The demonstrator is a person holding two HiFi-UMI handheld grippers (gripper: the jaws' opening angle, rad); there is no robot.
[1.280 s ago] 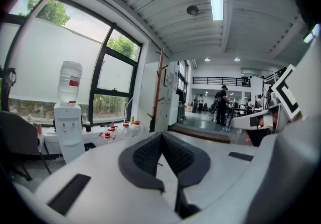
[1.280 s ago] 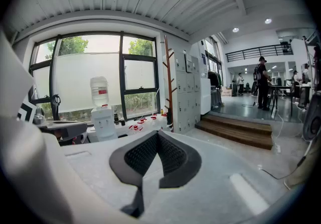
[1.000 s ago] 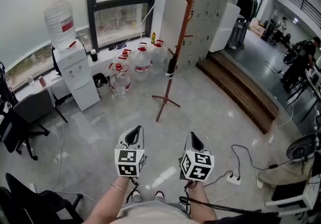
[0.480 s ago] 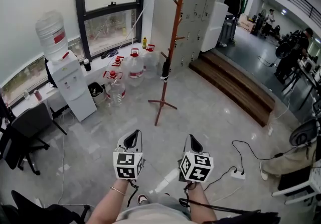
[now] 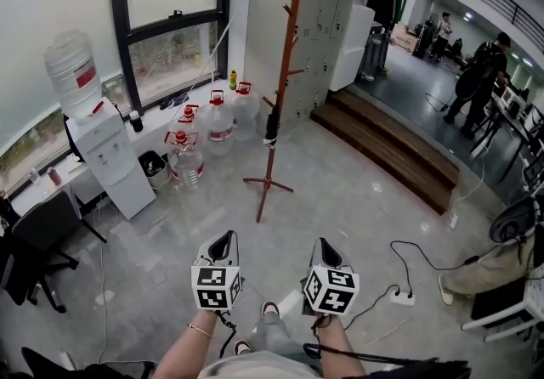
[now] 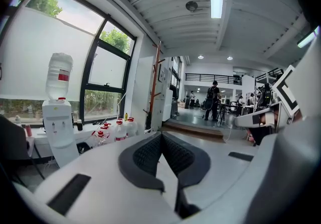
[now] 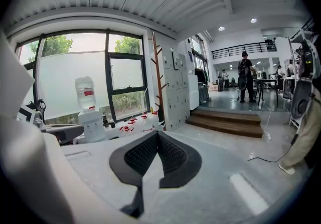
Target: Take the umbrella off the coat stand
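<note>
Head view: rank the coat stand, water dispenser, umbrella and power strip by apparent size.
1. coat stand
2. water dispenser
3. umbrella and power strip look about alike; the strip lies nearer the camera, so unranked.

The coat stand [image 5: 286,54] looks like smooth reddish-brown wood, the grey floor [image 5: 357,216] like glossy polished stone, the water jugs [image 5: 219,122] are clear plastic, and the left gripper [image 6: 160,134] has a matt grey plastic shell with dimpled black pads [image 6: 145,155].
</note>
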